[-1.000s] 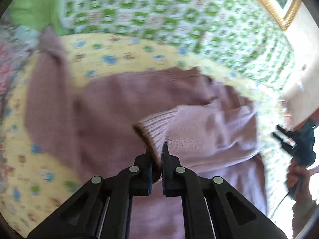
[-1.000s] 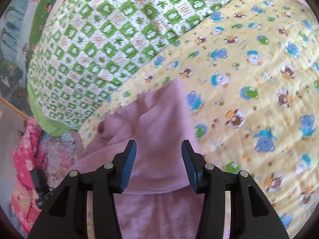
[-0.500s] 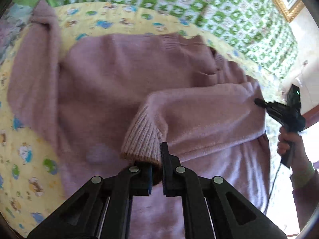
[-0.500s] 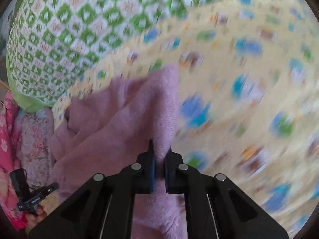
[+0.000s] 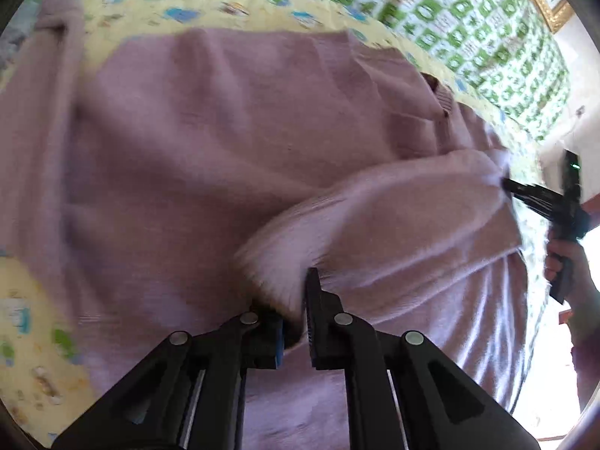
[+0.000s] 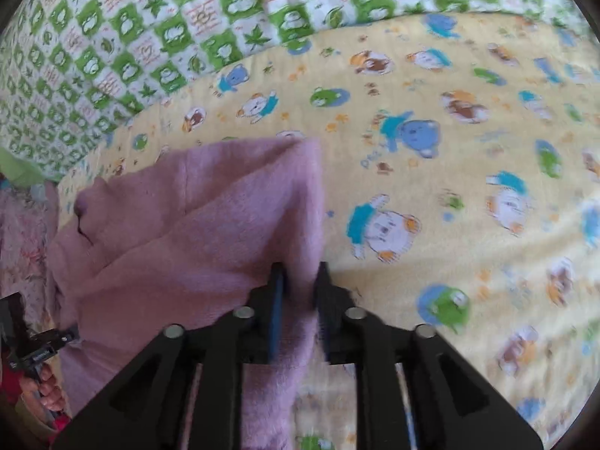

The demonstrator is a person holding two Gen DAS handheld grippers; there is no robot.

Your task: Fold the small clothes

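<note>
The mauve sweater (image 5: 210,157) lies spread on the yellow cartoon-print blanket (image 6: 450,142), one sleeve (image 5: 375,225) folded across its body. The left gripper (image 5: 294,322) has its jaws clamped on the sleeve's cuff; the right gripper (image 6: 298,300) pinches the sweater's edge. A green-checked quilt (image 6: 150,18) lies beyond.

sleeve cuff (image 5: 277,262) motion-blurred, sweater (image 5: 225,142) hem cropped

Left gripper (image 5: 294,317) jaws pinch sleeve cuff (image 5: 275,262) over mauve sweater (image 5: 210,157); right gripper (image 5: 506,187) grips shoulder edge.
</note>
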